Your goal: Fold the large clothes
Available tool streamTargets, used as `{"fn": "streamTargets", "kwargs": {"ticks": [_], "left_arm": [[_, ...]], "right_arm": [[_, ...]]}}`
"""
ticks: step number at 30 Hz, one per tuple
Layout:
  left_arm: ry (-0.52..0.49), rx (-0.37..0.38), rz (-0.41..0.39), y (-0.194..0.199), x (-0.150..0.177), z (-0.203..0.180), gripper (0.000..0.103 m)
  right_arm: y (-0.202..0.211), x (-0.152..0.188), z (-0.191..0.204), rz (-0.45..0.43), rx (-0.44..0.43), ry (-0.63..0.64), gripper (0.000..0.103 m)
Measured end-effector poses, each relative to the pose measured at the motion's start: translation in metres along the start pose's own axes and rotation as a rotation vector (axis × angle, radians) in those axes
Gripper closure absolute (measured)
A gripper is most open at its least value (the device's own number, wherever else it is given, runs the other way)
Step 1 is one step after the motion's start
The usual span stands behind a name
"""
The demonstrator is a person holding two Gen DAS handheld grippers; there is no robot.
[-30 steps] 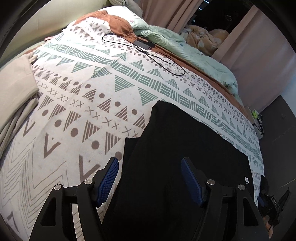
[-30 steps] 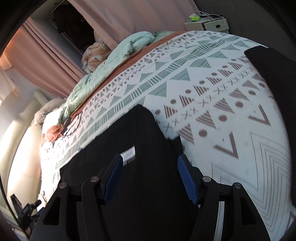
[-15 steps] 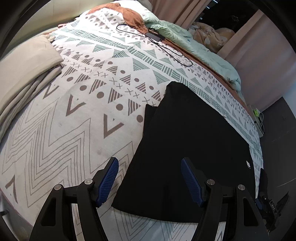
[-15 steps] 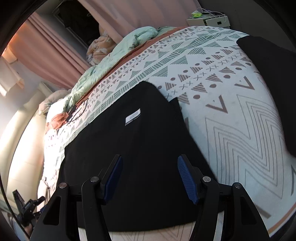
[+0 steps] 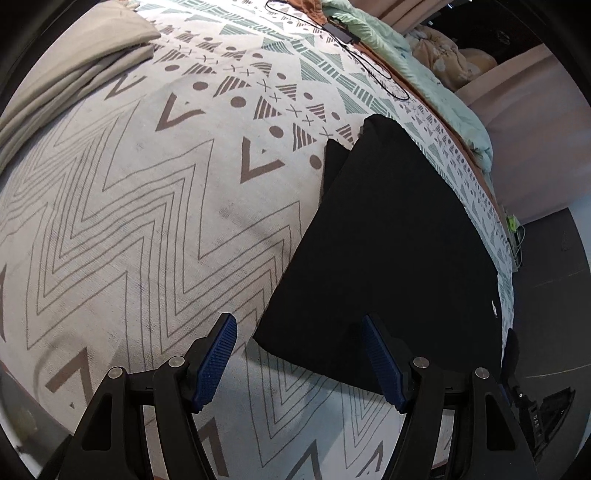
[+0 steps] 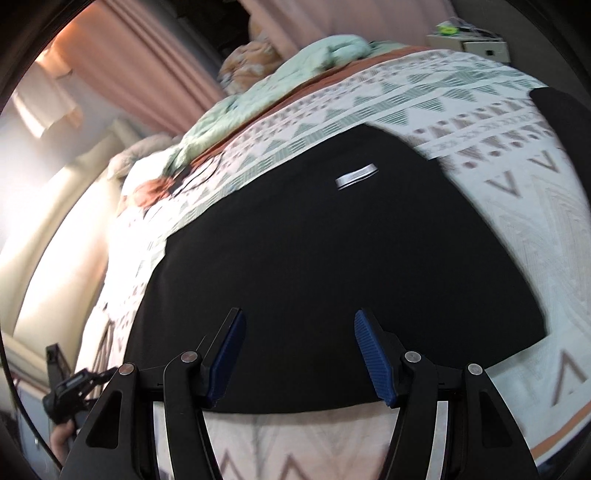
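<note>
The black garment (image 5: 399,236) lies flat on the patterned bedspread (image 5: 155,206), folded into a rough rectangle, one narrower layer peeking out along its far left edge. In the left wrist view the left gripper (image 5: 300,360) hangs over the near left corner of it, jaws spread wide with nothing between them; the left blue pad (image 5: 216,363) sits over bare bedspread and the right one over black cloth, neither pressing on anything as far as I can see. The right gripper (image 6: 298,359) is the same deal: jaws apart, empty, hovering above the near edge of the garment, which fills most of that view. A small white label (image 6: 356,176) shows on the fabric further back.

Going outward, there's a folded beige pile (image 5: 70,70) at the far left of the bed, a black cable with its adapter (image 5: 341,32) lying on the spread near the far end, and a bunched-up mint green duvet (image 6: 280,85) along the far side. Pink curtains (image 6: 155,62) hang behind that. The right view is a bit blurry.
</note>
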State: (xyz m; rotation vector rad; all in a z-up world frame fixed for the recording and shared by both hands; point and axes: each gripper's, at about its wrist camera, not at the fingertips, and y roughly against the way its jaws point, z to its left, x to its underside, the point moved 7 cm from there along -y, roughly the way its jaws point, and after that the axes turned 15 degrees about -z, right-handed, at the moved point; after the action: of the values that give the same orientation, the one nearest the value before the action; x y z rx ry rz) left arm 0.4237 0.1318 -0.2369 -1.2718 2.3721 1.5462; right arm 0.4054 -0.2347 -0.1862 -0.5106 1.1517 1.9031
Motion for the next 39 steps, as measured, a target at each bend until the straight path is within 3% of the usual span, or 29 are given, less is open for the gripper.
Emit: {"fn": "streamTargets", "kwargs": {"ticks": [8,13,18,22,25,28,31,34,39], "left_arm": [[0.117,0.065,0.047,-0.009,0.006,0.005,0.032],[0.173,0.144,0.093,-0.017,0.013,-0.003,0.032],[0.231,0.161,0.081,-0.02,0.013,-0.005,0.032],[0.347,0.175,0.048,-0.017,0.014,0.0,0.032],[0.35,0.149,0.027,-0.016,0.016,-0.002,0.032],[0.35,0.129,0.002,-0.018,0.014,-0.004,0.032],[0.335,0.104,-0.015,-0.02,0.01,-0.004,0.043],[0.346,0.09,-0.018,-0.022,0.008,0.003,0.056],[0.364,0.084,-0.024,-0.022,0.008,0.006,0.063]], "right_arm": [[-0.018,0.025,0.04,0.073,-0.06,0.062,0.042],[-0.023,0.035,0.053,0.099,-0.084,0.093,0.044],[-0.03,0.047,0.066,0.129,-0.096,0.141,0.05],[-0.04,0.059,0.067,0.163,-0.065,0.188,0.067],[-0.046,0.071,0.066,0.206,-0.037,0.229,0.076],[-0.048,0.081,0.067,0.252,-0.041,0.254,0.079],[-0.046,0.092,0.065,0.274,-0.035,0.285,0.08],[-0.044,0.092,0.066,0.237,-0.051,0.296,0.081],[-0.06,0.078,0.069,0.206,-0.032,0.303,0.081]]}}
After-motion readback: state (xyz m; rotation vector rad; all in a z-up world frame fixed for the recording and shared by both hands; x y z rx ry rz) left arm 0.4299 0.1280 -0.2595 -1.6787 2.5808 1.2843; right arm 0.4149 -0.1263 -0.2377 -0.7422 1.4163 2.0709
